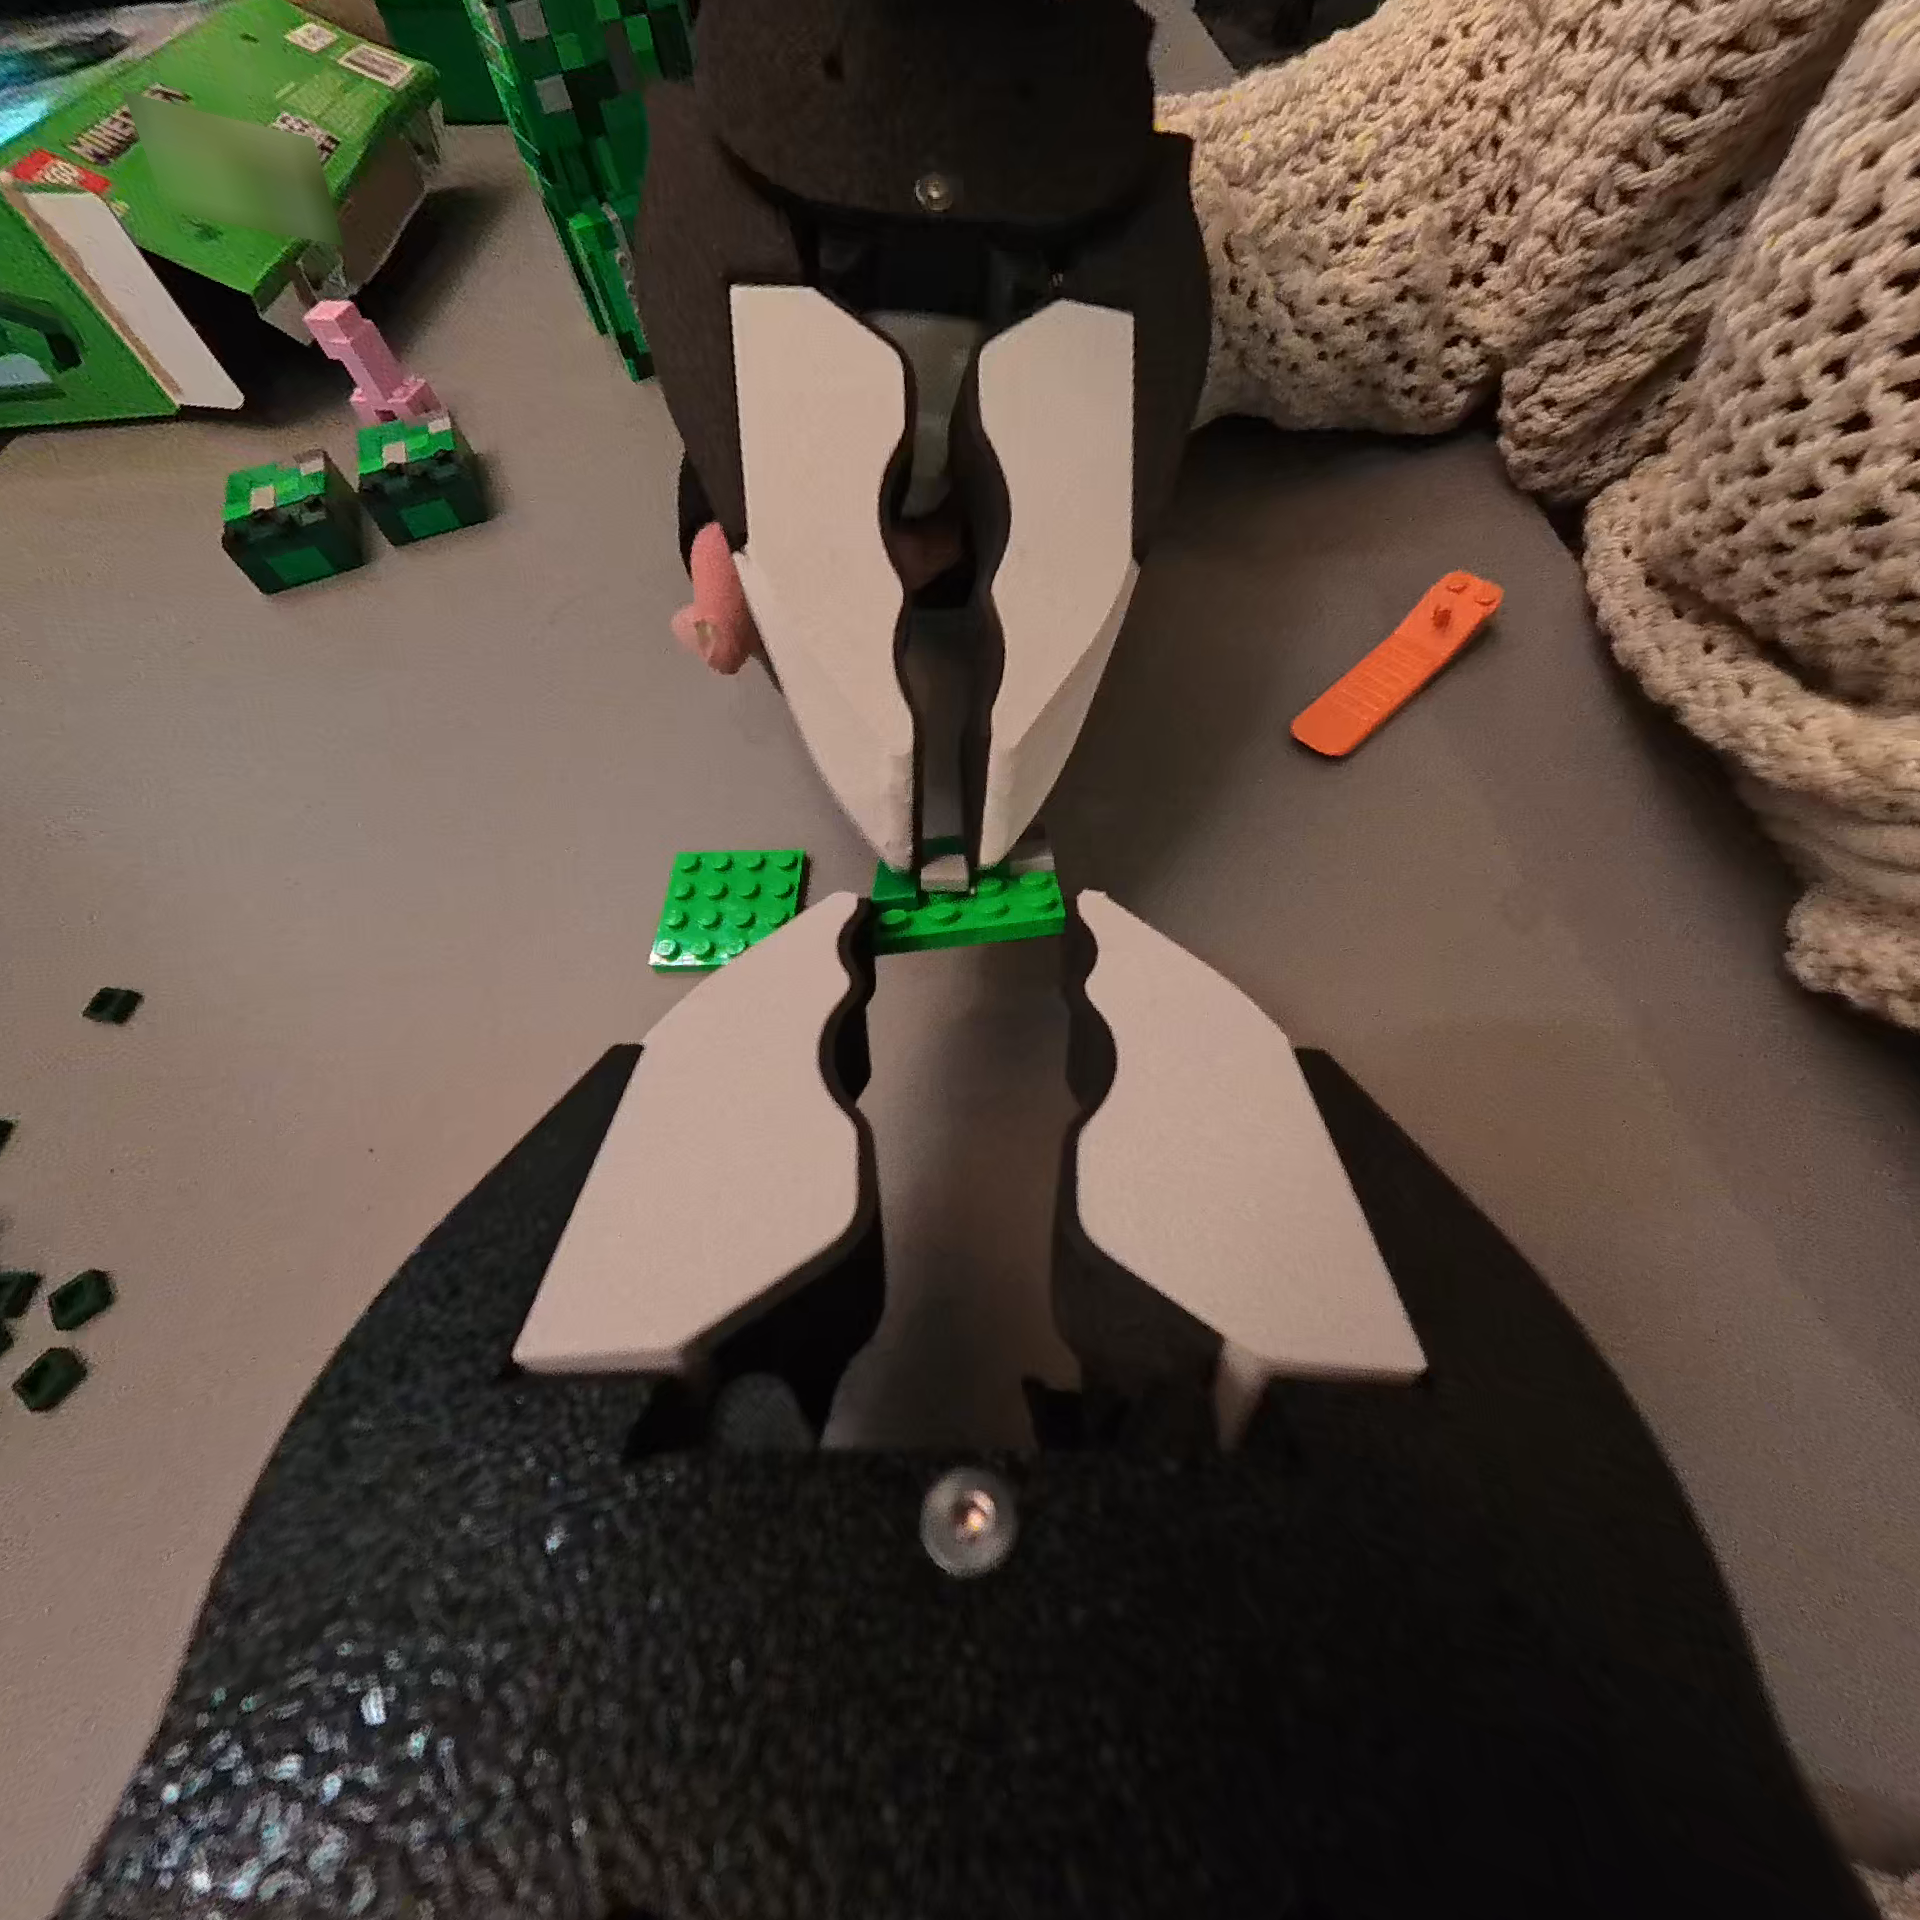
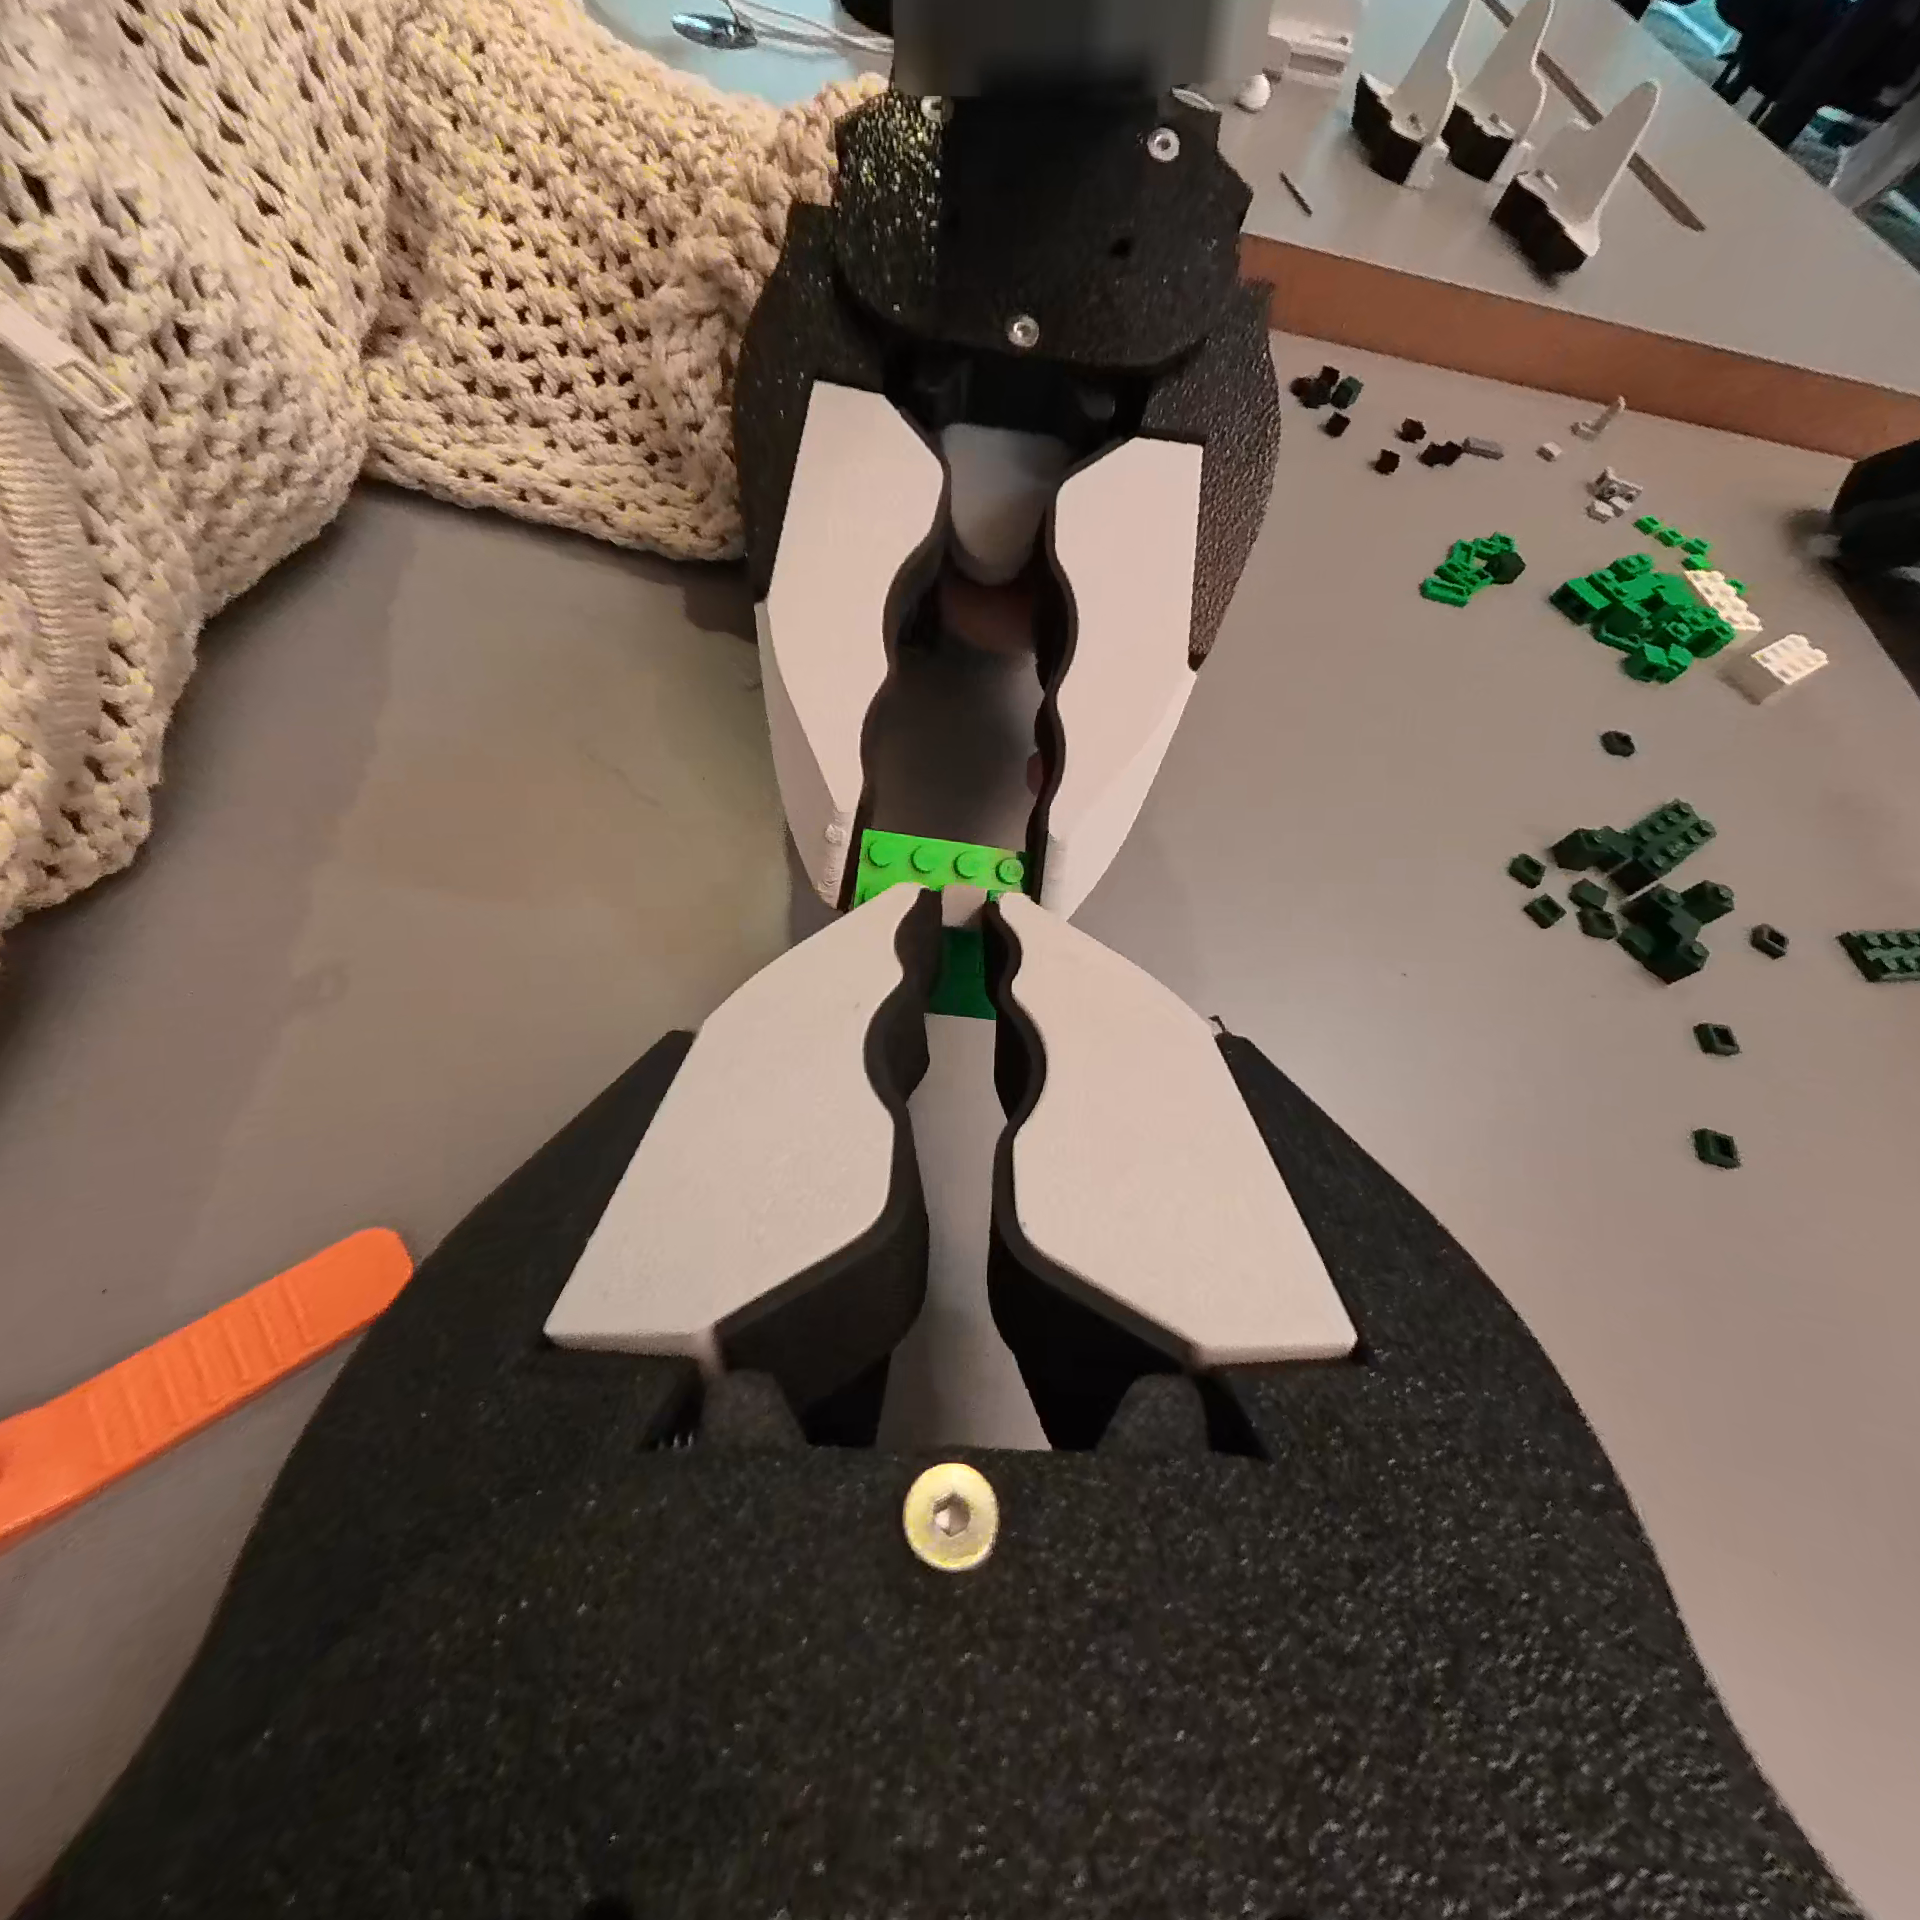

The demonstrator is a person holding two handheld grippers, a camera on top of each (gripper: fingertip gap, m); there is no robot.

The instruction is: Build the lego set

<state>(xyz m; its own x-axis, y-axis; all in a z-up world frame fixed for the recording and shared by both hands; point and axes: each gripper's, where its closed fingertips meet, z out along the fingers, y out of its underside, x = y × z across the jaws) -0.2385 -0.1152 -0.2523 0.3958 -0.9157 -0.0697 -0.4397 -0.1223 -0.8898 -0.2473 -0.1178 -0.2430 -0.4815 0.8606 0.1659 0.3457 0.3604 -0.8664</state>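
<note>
A bright green plate lies low over the grey table between both grippers. My left gripper is shut on it, one fingertip at each short end. My right gripper comes from the opposite side, shut on a small white brick that it holds down on the plate's studs. In the right wrist view, my right gripper pinches the white brick over the green plate, and the left gripper clamps the plate's ends. The plate's underside is hidden.
A green square plate lies left of the held plate. An orange brick separator lies to the right. Two green cube figures, a pink figure and a green box stand far left. Loose brick piles and a knit blanket flank the table. Both grippers' tips are close together, under 4 cm apart. It is some 12 cm from my left tips to the orange brick separator. Look for it in the right wrist view too.
</note>
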